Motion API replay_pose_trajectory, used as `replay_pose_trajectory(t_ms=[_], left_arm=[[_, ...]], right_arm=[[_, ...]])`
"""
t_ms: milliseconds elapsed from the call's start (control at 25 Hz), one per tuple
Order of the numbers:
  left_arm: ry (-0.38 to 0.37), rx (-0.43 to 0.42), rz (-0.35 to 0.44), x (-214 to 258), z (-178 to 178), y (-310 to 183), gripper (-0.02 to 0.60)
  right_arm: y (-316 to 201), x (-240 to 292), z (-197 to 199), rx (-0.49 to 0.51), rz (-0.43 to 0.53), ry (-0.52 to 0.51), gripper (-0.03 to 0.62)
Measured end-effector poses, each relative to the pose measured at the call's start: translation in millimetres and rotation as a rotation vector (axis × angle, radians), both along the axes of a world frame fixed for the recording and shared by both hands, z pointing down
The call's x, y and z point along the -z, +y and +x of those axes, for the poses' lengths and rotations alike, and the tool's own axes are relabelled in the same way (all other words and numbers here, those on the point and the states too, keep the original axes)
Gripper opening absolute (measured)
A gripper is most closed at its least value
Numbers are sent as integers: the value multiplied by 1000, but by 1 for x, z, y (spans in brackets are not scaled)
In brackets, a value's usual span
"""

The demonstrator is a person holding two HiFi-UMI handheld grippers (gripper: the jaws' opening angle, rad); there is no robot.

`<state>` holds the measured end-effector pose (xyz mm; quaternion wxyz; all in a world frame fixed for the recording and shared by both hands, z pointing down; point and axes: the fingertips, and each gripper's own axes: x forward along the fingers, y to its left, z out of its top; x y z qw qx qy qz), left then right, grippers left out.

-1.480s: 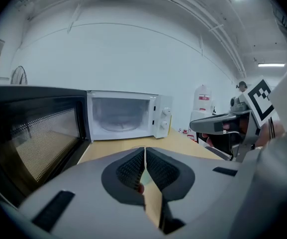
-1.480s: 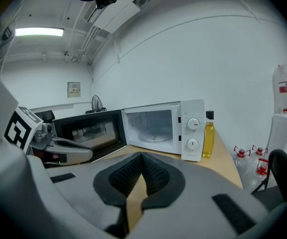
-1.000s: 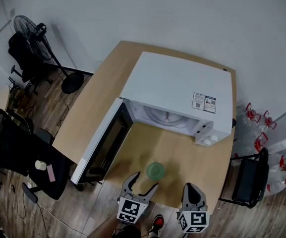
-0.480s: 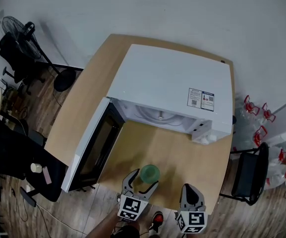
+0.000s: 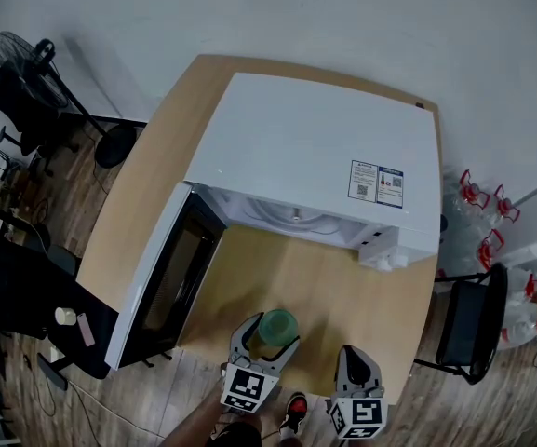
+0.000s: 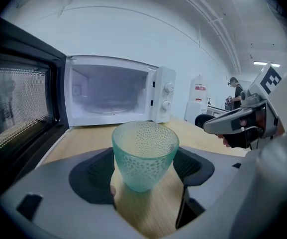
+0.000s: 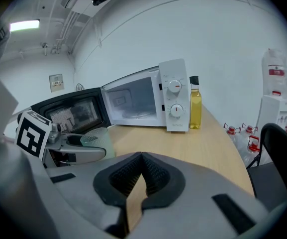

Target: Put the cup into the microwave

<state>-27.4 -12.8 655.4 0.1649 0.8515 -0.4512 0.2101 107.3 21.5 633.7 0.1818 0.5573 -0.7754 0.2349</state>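
Cup partly hidden behind left claw, microwave door cut off

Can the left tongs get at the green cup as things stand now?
Probably yes: the left tongs, whose jaws have just been opening, stand around the cup, with nothing else between them.

- The left gripper has moved in on the green cup. A second ago the cup stood just ahead of the jaw tips; now it stands between them, at lower centre.
- Its jaws have just been opening wider, with the cup between them.
- The microwave looms larger in the head view and sits further left.
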Motion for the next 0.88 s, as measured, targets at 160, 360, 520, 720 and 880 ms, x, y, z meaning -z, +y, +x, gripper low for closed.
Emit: replay_pose_trajectory(t_ms=[160, 360, 520, 720, 880], left_arm=[[7, 1, 13, 0, 1, -2, 370], [13, 16, 22, 0, 1, -2, 370], [15, 36, 32, 5, -2, -5, 368], [18, 42, 51, 22, -5, -6, 368], [18, 51, 75, 44, -8, -7, 368]], right_arm=[[0, -4, 2, 2, -8, -2, 17], [2, -5, 2, 8, -9, -4, 17], [1, -1, 1, 11, 0, -2, 17], [-2, 14, 0, 15, 31, -5, 17], [-7, 33, -5, 26, 61, -3, 17]])
